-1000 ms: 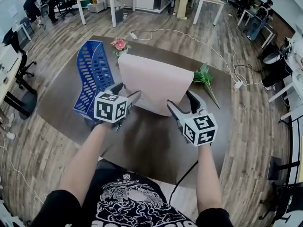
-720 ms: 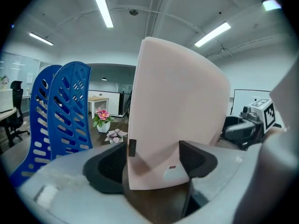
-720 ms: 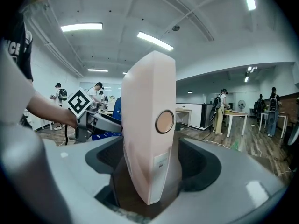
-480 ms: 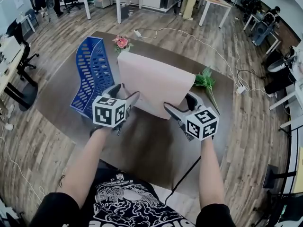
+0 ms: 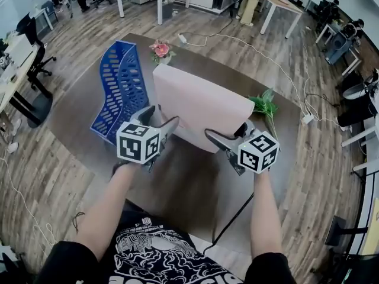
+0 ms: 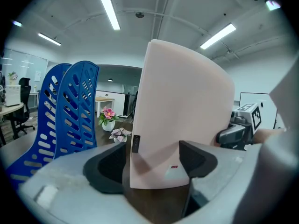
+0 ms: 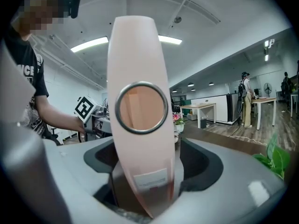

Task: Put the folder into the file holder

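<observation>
My left gripper (image 5: 161,115) is clamped on the near lower corner of the pale pink cardboard lever-arch folder (image 5: 201,108), one dark pad against each cover at its open end. The folder stands upright on its bottom edge on the dark brown table (image 5: 177,182), tilted a little away from me. My right gripper (image 5: 226,130) is at the other near corner, straddling the folder's rounded spine. Its jaws have just been opening and now stand wide, with a sliver of space showing between the spine and the pad on the right side in the right gripper view. The metal-rimmed finger hole (image 7: 141,108) in the spine faces straight back along those jaws, with a small white label below it. The blue perforated plastic file holder (image 5: 118,87) stands just beside the folder on my left, apart from it, and the folder is not yet in it. Beyond the folder sits a small pot of pink flowers (image 5: 161,50), and a sprig of green leaves (image 5: 265,106) lies on the table to its right.
</observation>
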